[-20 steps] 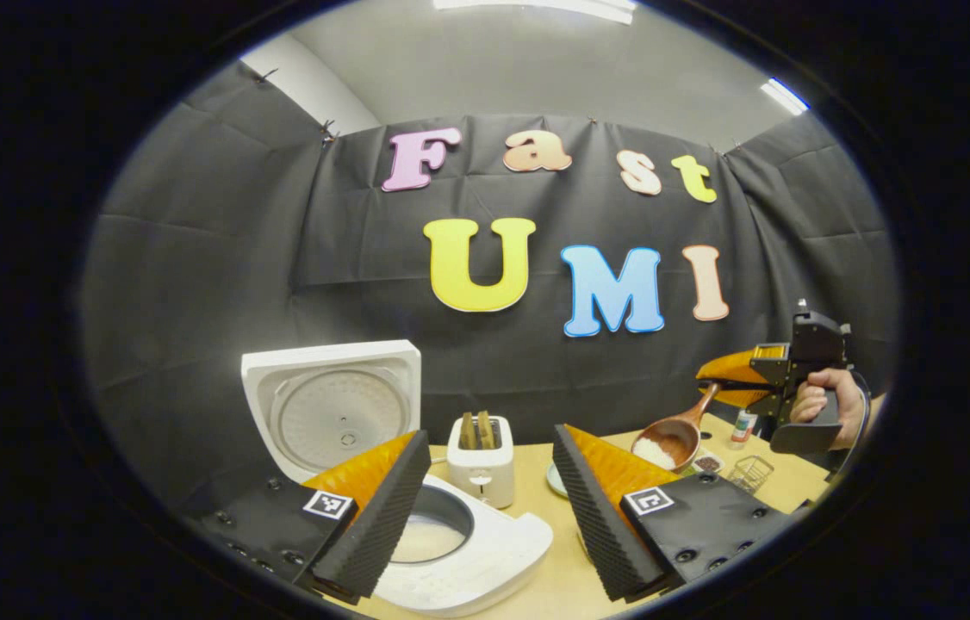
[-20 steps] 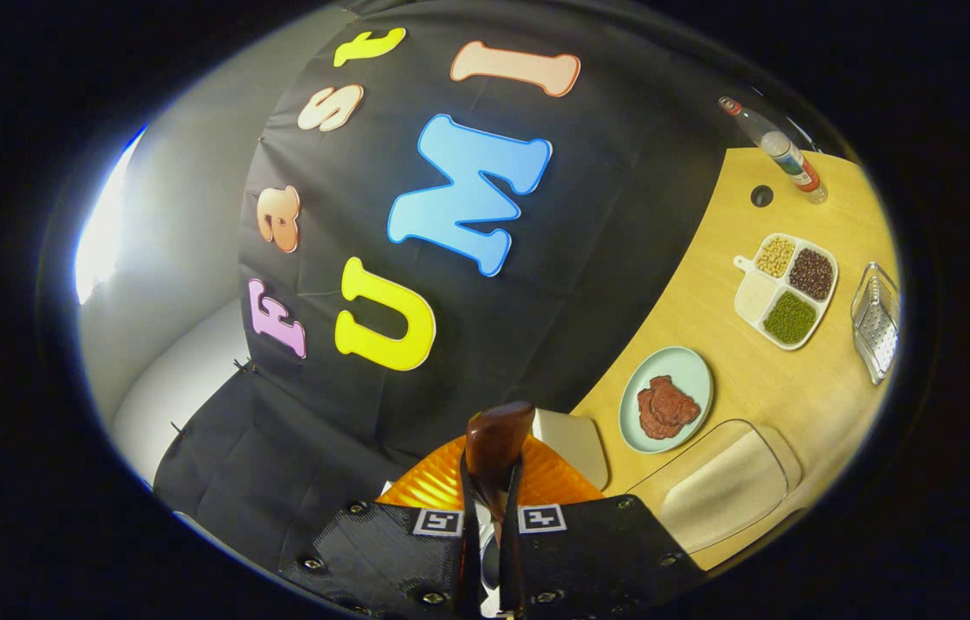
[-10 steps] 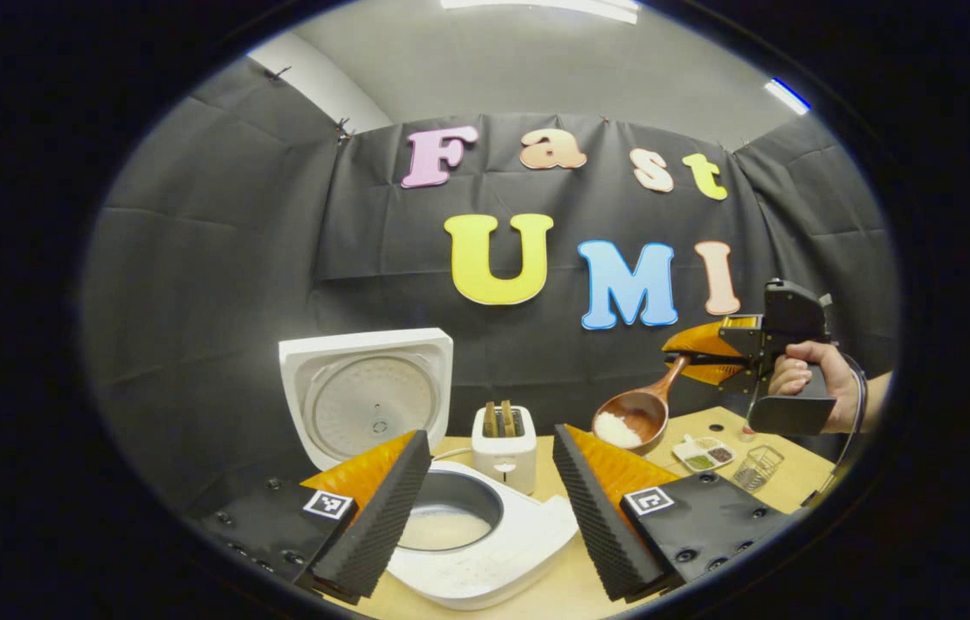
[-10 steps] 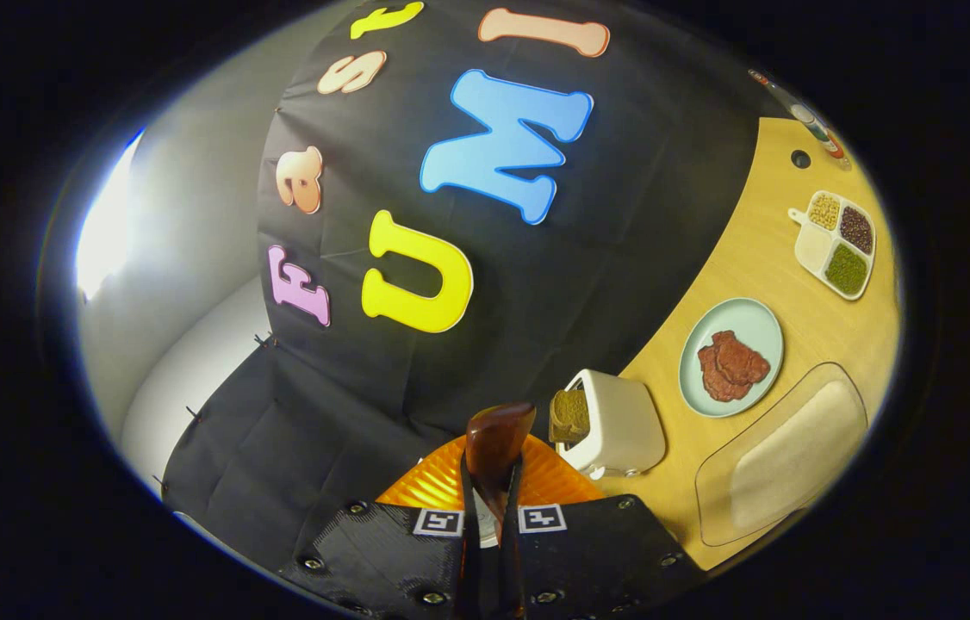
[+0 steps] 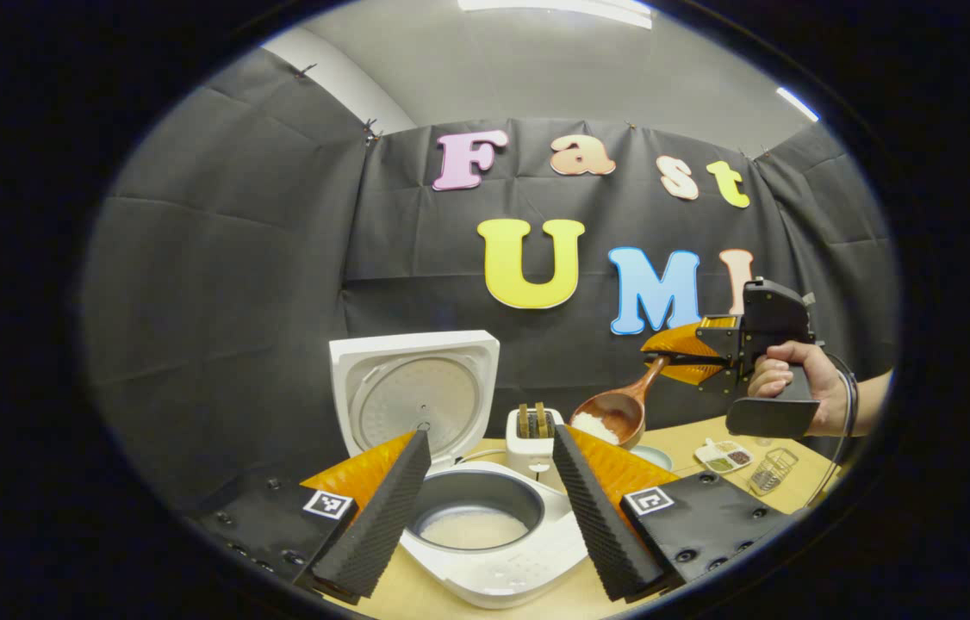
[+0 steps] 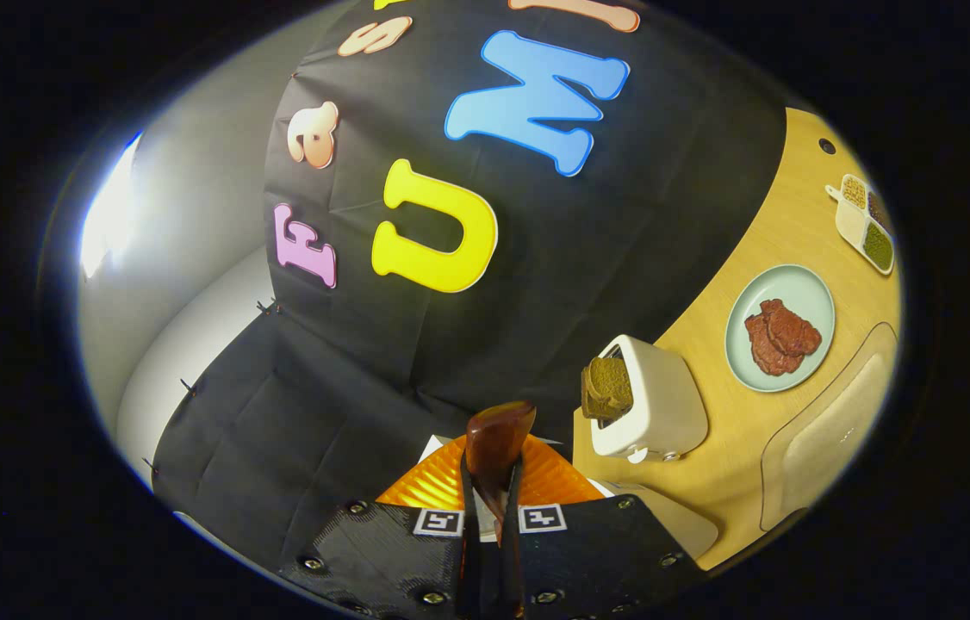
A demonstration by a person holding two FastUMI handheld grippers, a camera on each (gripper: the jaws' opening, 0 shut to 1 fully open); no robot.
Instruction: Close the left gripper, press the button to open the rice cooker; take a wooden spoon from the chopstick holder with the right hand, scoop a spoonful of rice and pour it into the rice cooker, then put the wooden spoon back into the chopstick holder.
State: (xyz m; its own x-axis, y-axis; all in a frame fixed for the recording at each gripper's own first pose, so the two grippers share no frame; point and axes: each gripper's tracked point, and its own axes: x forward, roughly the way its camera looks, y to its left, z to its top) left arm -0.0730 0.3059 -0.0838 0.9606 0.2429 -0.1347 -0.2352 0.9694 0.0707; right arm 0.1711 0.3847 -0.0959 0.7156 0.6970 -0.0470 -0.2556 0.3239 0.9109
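A: Carrying rice to the cooker [image 5: 485,525], low centre of the left view, lid up, grey pot part filled. Spoon [image 5: 610,418] right of centre, bowl level, white grains heaped inside.

B: Keep level until over the pot, then tip slowly. Right gripper [image 5: 685,355] clenched on the handle; left gripper [image 5: 485,499] released, flanking the pot.

A: Glossy brown wood, rounded bowl. Ridged pads. Smooth white toaster [image 6: 653,405] behind, boxy, brown slice inside; pale wood table [image 6: 761,258].
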